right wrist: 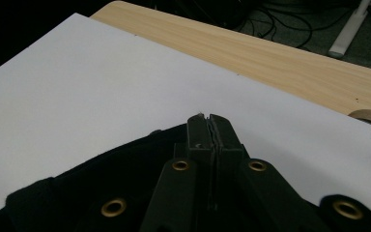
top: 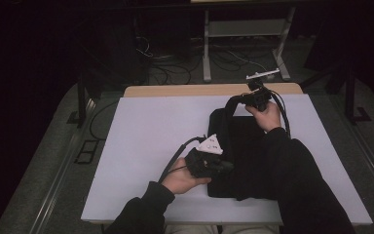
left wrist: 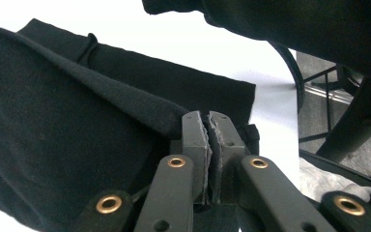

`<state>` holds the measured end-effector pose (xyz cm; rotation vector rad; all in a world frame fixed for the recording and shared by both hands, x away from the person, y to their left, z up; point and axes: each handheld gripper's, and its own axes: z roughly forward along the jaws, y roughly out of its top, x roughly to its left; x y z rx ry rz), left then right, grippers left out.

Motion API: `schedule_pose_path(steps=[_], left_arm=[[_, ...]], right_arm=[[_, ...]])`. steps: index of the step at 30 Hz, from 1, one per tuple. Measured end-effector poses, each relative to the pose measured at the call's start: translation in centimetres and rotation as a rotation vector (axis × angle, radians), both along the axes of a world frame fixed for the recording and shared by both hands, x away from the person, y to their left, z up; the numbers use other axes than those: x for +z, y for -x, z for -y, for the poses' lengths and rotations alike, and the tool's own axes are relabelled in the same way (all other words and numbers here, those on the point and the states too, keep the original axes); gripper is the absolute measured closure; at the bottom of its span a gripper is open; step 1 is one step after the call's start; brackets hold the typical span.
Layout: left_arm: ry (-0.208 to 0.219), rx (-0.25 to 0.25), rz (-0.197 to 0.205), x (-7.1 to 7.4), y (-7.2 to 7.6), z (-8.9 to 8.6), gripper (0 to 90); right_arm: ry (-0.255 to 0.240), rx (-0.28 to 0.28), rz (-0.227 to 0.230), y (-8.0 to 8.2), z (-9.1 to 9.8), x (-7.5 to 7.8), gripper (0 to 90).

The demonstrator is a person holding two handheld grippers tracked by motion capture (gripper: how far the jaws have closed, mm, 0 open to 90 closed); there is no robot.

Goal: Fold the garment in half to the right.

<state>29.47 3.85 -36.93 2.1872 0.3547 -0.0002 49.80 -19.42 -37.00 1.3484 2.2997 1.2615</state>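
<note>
left gripper [left wrist: 208,126] clamps black cloth [left wrist: 67,145] | right gripper view: roll of tape [right wrist: 369,117]

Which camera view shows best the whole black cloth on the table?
The high view: the black cloth lies there whole between both grippers. The left gripper view shows close folds; the right gripper view shows one edge.

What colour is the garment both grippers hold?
Plain black garment, clearest in the left gripper view.
</note>
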Motion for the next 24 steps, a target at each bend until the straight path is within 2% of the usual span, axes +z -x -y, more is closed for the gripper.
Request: schedule_pose_path(steps=[4,12,24], left_arm=[[-0.013,-0.007,-0.005,-0.3,0.0,0.4,85.1],[-0.011,-0.022,-0.012,-0.7,-0.2,1.5,85.0],[-0.009,-0.057,-0.035,-1.5,0.0,4.1,85.1]], right_arm=[[0.004,-0.005,-0.002,0.1,0.4,-0.3,87.4],[-0.003,-0.034,-0.019,0.2,1.6,-1.4,87.4],[0.006,-0.073,-0.032,0.6,3.6,-2.1,87.4]])
